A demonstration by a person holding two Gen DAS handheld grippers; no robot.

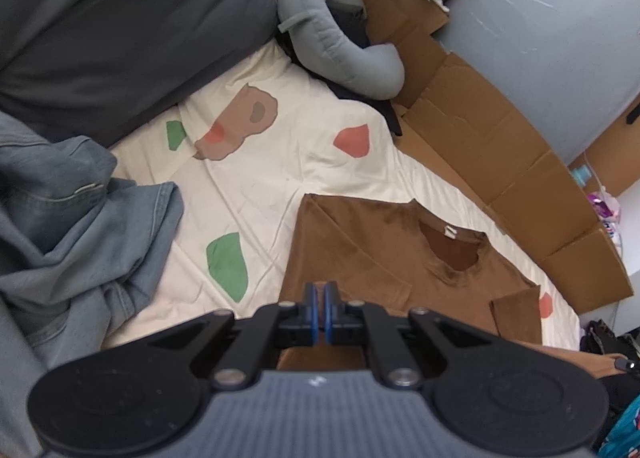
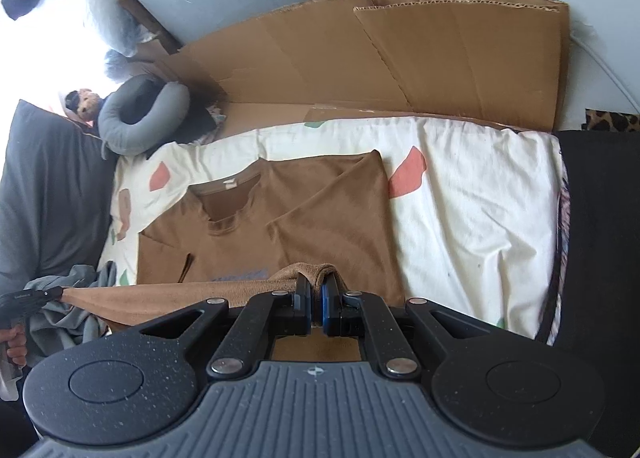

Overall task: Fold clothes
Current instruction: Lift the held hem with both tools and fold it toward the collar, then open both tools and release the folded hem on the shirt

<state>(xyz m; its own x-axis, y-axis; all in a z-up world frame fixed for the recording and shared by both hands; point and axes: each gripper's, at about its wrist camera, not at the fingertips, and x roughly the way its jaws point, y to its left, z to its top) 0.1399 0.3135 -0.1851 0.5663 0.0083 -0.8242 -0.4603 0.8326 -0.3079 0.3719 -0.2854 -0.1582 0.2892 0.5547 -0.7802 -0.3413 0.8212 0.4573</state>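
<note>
A brown T-shirt (image 2: pixel 288 217) was laid flat on the bed (image 2: pixel 472 209), neckline toward the headboard end, both sleeves folded in over the chest. Its hem (image 2: pixel 172 294) was lifted off the bed and stretched taut between the two grippers. The right gripper (image 2: pixel 316 298) was clamped on a bunched corner of the hem. The left gripper (image 1: pixel 321 306) was closed on the opposite corner, as seen at the left edge of the right wrist view; its own view showed the jaws pressed together over the shirt. Jeans (image 1: pixel 80 217) were heaped at the bed's left edge, a grey neck pillow (image 1: pixel 340 45) near the head corner, and cardboard (image 1: pixel 500 145) along the far edge.
</note>
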